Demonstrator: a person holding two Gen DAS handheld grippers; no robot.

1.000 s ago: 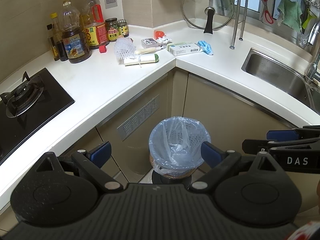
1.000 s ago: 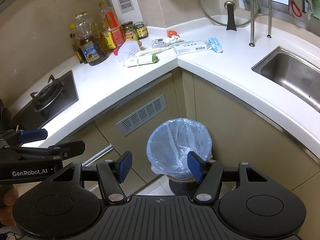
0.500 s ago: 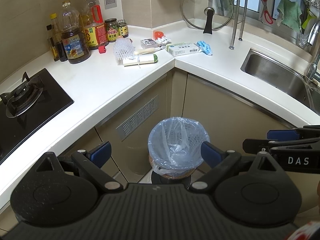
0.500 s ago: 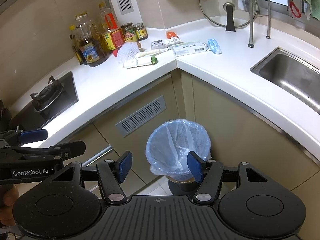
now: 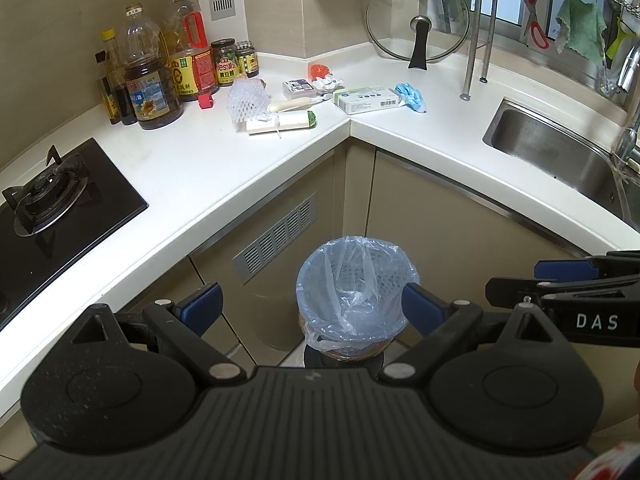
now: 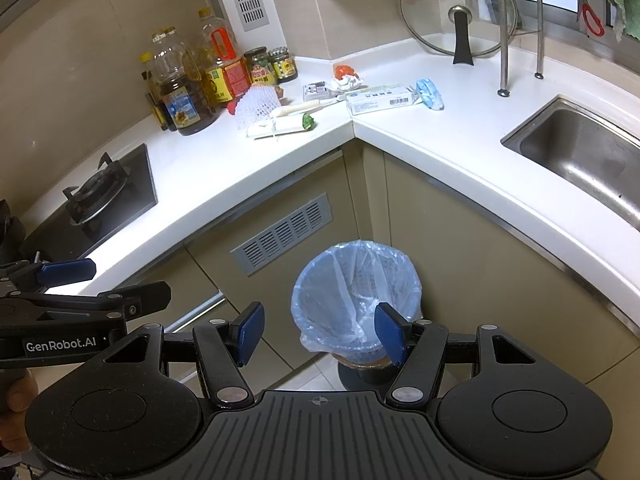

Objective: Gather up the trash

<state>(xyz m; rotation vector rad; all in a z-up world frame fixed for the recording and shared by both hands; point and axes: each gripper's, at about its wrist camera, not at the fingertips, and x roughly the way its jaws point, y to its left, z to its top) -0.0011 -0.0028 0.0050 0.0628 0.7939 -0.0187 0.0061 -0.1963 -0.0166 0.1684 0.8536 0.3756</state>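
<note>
Both grippers (image 5: 310, 306) (image 6: 318, 334) unmoved, fingers apart.

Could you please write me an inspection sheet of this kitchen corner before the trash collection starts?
Surface: white corner countertop, mostly bare at the front.
Job's things: blue-lined trash bin on the floor; white foam net, flat carton, crumpled blue wrapper near the counter corner.
Clutter: oil bottles, jars, glass lid.
Grippers: left claw open, empty; right claw open, empty.
Cables: nothing seen.
Surroundings: gas stove, steel sink.
</note>
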